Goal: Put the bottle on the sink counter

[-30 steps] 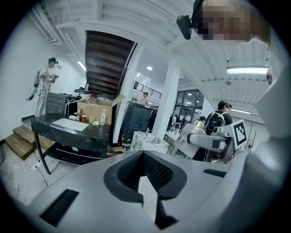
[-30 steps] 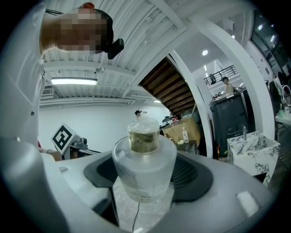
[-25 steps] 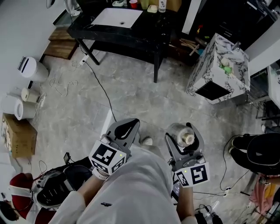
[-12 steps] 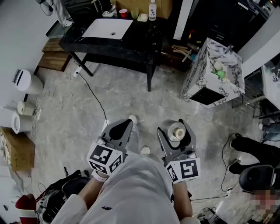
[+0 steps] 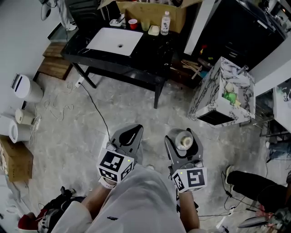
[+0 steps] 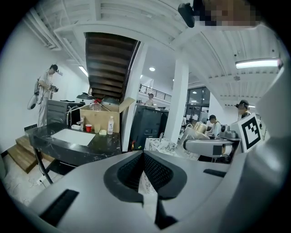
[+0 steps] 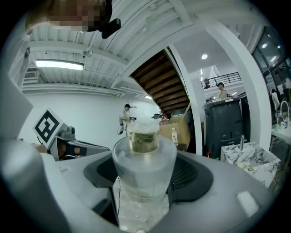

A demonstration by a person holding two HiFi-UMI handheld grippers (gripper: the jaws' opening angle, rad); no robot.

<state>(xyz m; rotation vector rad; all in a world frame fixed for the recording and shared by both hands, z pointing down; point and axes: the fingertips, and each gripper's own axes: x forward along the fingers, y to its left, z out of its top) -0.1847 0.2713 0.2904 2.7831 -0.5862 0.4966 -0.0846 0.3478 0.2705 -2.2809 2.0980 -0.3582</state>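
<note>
My right gripper (image 5: 183,142) is shut on a clear plastic bottle (image 5: 183,140) with a pale cap, held upright over the floor; in the right gripper view the bottle (image 7: 144,170) fills the space between the jaws of the right gripper (image 7: 145,182). My left gripper (image 5: 128,135) is shut with nothing in it, its jaws meeting in the left gripper view (image 6: 143,160). The black sink counter (image 5: 150,52) with its white basin (image 5: 115,41) stands ahead at the far side of the floor. It also shows as the dark counter (image 6: 102,143) at left in the left gripper view.
On the counter's back edge stand a red cup (image 5: 133,23), a small white-labelled bottle (image 5: 165,22) and a cardboard box (image 5: 150,9). A marble-patterned cabinet (image 5: 223,98) stands right of the counter. A cable (image 5: 97,102) runs across the floor; paper rolls (image 5: 11,123) lie left.
The view has shifted forward: the sink counter now sits lower and nearer in the head view, with more of its back edge showing. Both grippers keep their hold and pose.
</note>
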